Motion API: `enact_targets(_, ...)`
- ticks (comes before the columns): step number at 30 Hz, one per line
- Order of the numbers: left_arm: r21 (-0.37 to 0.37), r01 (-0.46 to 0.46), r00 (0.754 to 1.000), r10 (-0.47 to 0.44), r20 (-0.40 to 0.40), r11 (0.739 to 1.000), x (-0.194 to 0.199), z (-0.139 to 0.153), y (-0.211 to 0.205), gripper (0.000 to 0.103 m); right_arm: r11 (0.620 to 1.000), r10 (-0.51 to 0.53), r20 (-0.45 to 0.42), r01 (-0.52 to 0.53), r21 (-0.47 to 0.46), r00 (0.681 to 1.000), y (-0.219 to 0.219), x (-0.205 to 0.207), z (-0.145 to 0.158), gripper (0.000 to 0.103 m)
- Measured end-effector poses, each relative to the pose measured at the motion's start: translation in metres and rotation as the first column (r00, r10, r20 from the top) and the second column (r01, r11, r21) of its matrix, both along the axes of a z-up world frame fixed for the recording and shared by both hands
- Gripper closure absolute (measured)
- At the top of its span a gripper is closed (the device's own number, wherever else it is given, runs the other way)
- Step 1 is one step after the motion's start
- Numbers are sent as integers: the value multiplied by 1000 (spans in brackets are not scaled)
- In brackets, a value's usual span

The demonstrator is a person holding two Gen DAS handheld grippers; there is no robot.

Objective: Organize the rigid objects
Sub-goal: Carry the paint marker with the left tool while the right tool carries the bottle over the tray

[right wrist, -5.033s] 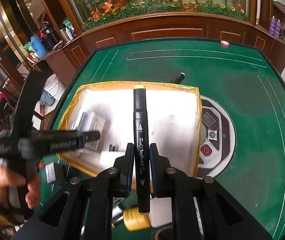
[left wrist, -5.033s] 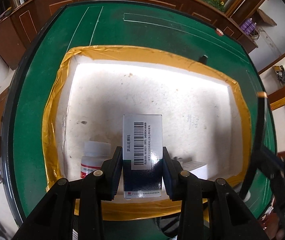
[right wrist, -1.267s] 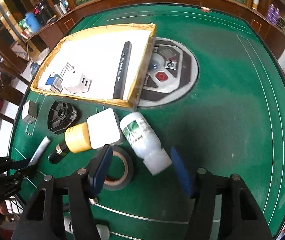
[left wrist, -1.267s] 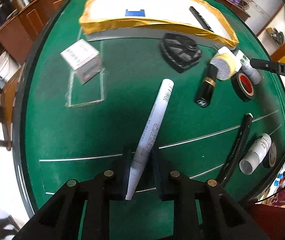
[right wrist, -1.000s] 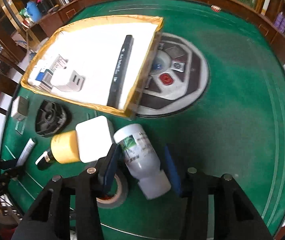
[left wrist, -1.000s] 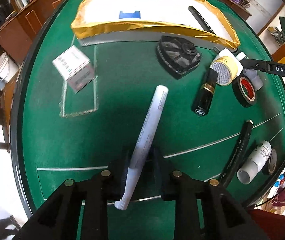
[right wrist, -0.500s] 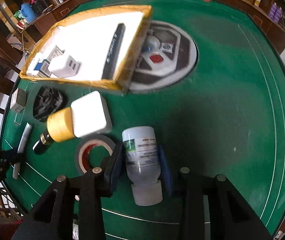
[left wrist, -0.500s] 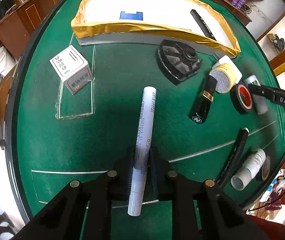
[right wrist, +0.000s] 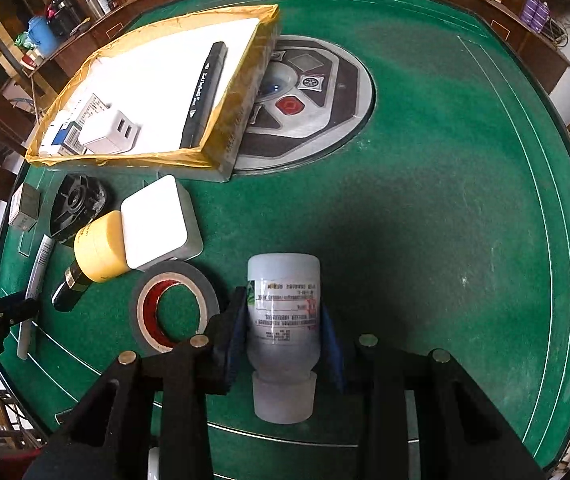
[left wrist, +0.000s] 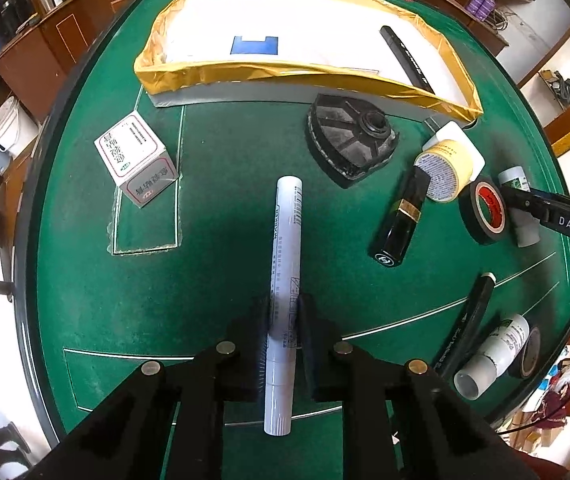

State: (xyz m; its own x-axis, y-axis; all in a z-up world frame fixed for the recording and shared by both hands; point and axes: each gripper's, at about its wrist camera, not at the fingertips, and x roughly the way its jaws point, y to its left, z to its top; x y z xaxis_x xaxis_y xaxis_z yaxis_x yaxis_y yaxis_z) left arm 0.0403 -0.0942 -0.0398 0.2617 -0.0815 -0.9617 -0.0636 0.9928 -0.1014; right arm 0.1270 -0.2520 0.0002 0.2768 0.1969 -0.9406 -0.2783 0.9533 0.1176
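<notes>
While the left gripper [left wrist: 284, 310] clamps the white marker [left wrist: 285, 280], whose body points to twelve o'clock over the green table [left wrist: 221, 216], the right gripper [right wrist: 283, 320] pinches the white bottle [right wrist: 283, 316], seemingly lying flat, with the tape roll [right wrist: 173, 308] at its nine o'clock.

Between my left fingers [left wrist: 261, 320] lies a white marker [left wrist: 285, 280], long and slim with printed text, pointing away toward the gold-taped tray [left wrist: 245, 72] across the green tabletop [left wrist: 225, 200]. My right fingers [right wrist: 327, 332] press a translucent white bottle [right wrist: 283, 320] with a printed label, lying on its side, cap toward me, just beside a grey tape roll [right wrist: 173, 308].
</notes>
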Motion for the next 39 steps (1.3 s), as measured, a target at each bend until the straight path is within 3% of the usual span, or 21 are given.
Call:
enact_targets(22,-20,21,999,-20,25,1000,-12,24,3,89,999,21,56,-24,49,998,-2,-16,37,70)
enact_targets(30,-37,20,998,-22,-64,999,-3,6,8,89,998,33,54,-36,58,998,10,-14,37,70)
enact_targets(39,-30,36,993,-39,-113,999,13,8,7,89,997,40,46,-43,64,998,19,-15,35,70)
